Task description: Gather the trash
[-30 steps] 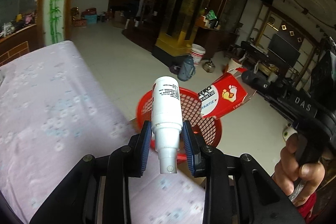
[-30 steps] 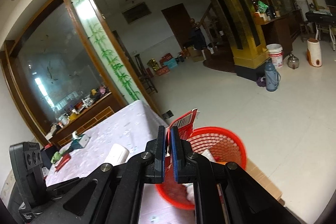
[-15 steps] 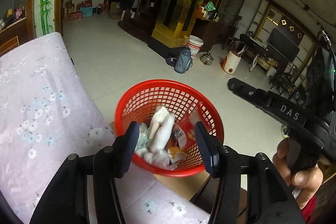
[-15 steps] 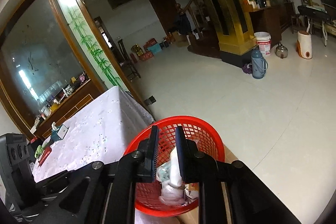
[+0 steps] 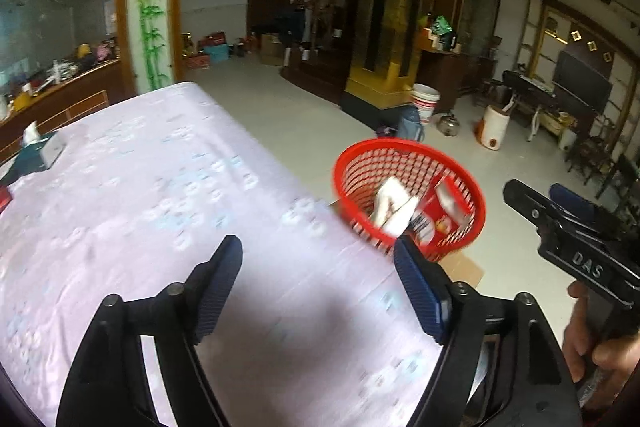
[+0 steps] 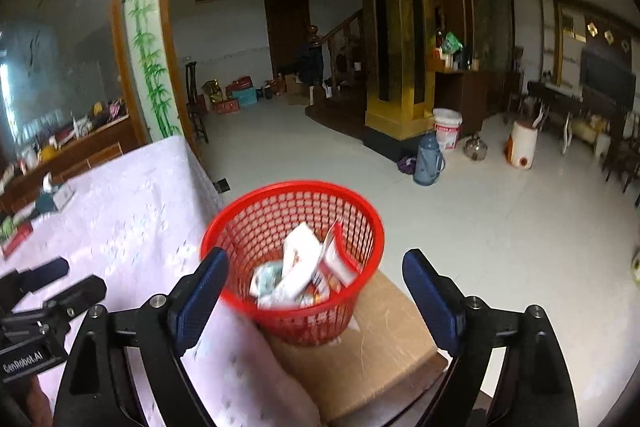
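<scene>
Motion blur smears the trash in the red mesh basket; a white crumpled wrapper and a red-and-white carton show, the rest unreadable. One basket, round, plastic, standing on a brown cardboard box just beside the worktop with its floral pink cloth. Two grippers: left gripper fingers spread, empty; right gripper fingers spread, empty. A tissue box is cut off at the far edge.
</scene>
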Demonstrator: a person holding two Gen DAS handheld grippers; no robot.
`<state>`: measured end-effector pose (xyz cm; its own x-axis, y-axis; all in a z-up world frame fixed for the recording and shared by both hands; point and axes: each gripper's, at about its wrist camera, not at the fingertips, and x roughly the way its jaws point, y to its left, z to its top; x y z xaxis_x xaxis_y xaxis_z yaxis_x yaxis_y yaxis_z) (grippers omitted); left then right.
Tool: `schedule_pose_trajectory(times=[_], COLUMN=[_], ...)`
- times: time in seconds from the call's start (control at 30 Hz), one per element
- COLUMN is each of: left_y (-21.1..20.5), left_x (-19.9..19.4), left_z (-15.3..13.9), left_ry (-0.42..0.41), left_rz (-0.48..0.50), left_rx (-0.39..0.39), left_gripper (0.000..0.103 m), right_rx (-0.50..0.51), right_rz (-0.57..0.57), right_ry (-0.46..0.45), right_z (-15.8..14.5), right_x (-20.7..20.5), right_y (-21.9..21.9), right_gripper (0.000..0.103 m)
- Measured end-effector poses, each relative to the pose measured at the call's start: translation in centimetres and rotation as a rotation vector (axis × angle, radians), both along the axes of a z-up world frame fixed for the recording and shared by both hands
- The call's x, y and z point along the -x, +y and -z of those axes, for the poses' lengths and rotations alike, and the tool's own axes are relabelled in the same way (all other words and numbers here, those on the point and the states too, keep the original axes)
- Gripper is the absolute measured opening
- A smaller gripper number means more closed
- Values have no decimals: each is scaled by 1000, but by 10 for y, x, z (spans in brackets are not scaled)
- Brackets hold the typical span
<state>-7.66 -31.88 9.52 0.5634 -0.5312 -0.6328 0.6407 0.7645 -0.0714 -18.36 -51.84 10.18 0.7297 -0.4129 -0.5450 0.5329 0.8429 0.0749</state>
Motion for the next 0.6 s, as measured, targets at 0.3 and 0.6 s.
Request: schedule_pose_trajectory(times=[0.3,0.6], left_y=[65,80], left_x=[37,60], left_z=[18,21], left_ry=[-102,-136], left_rz=[-93,-116], left_rx=[-28,-22], left_gripper=[84,85], right_rx=[75,114], right_rz=[21,19], right_ry=[14,31], right_z=[7,12], right_x=[24,34], right_y=[51,67], right_gripper=[93,93])
